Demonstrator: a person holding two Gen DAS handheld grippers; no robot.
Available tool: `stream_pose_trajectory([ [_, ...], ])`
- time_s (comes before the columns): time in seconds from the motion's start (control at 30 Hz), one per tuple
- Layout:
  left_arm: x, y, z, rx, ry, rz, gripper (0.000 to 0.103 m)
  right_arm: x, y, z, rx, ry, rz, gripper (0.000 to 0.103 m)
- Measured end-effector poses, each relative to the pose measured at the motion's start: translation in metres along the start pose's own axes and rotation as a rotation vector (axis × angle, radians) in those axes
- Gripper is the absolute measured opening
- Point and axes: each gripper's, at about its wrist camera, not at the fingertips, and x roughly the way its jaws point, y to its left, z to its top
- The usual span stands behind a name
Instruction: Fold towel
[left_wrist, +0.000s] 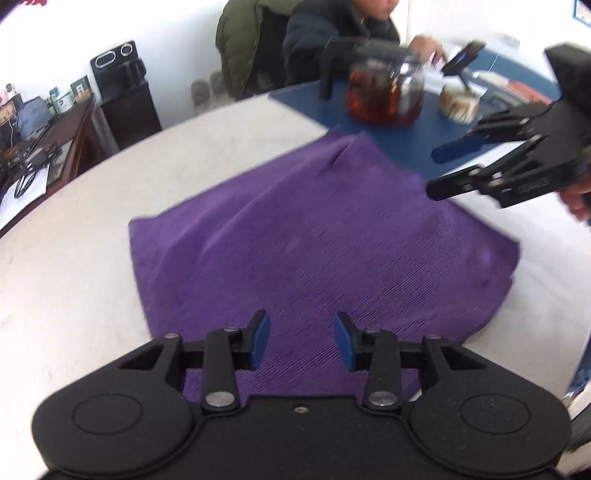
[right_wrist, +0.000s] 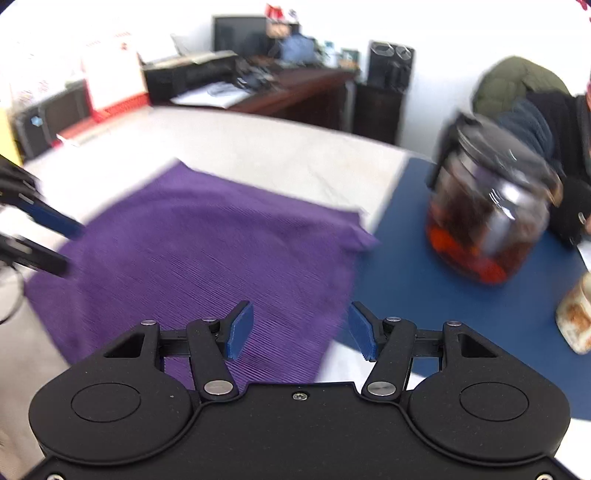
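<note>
So the purple towel (left_wrist: 295, 236) is spread flat on the white table (left_wrist: 74, 280). Left gripper (left_wrist: 301, 341) hovers over its near edge, right gripper (right_wrist: 301, 330) over its right edge, both spread apart and empty. No readable writing anywhere, too blurry.

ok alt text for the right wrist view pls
An open right claw hovers over the near edge of a purple towel lying on a white table. To the right, a glass teapot of dark tea stands on a blue mat; the open left claw enters at left.
</note>
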Motion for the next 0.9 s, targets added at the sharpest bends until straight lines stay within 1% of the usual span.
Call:
stream_pose_trajectory([
  [0.07,0.007,0.008,-0.008,-0.014,0.019,-0.007,0.036,0.003,0.011,0.006,-0.001,0.009,0.017,0.056],
  [0.17,0.01,0.023,-0.023,-0.061,0.023,-0.029,0.036,0.007,0.027,0.014,-0.004,0.021,0.043,0.056],
  [0.27,0.006,0.034,-0.034,-0.089,-0.02,-0.068,0.036,0.011,0.043,0.022,-0.006,0.034,0.068,0.056],
  [0.37,0.003,0.041,-0.045,-0.08,-0.063,-0.106,0.036,0.015,0.059,0.03,-0.008,0.047,0.094,0.056],
  [0.4,0.002,0.043,-0.046,-0.079,-0.073,-0.115,0.036,0.016,0.065,0.033,-0.009,0.051,0.102,0.058],
  [0.53,-0.001,0.053,-0.055,-0.077,-0.089,-0.119,0.036,0.019,0.078,0.037,-0.015,0.074,0.079,0.058],
  [0.67,-0.012,0.068,-0.069,-0.102,-0.076,-0.094,0.036,0.024,0.093,0.047,-0.023,0.1,0.088,0.059],
  [0.73,-0.021,0.078,-0.08,-0.126,-0.064,-0.072,0.036,0.027,0.106,0.053,-0.041,0.106,0.108,0.059],
  [0.9,-0.045,0.103,-0.108,-0.174,-0.008,0.018,0.036,0.036,0.136,0.065,-0.086,0.098,0.176,0.061],
])
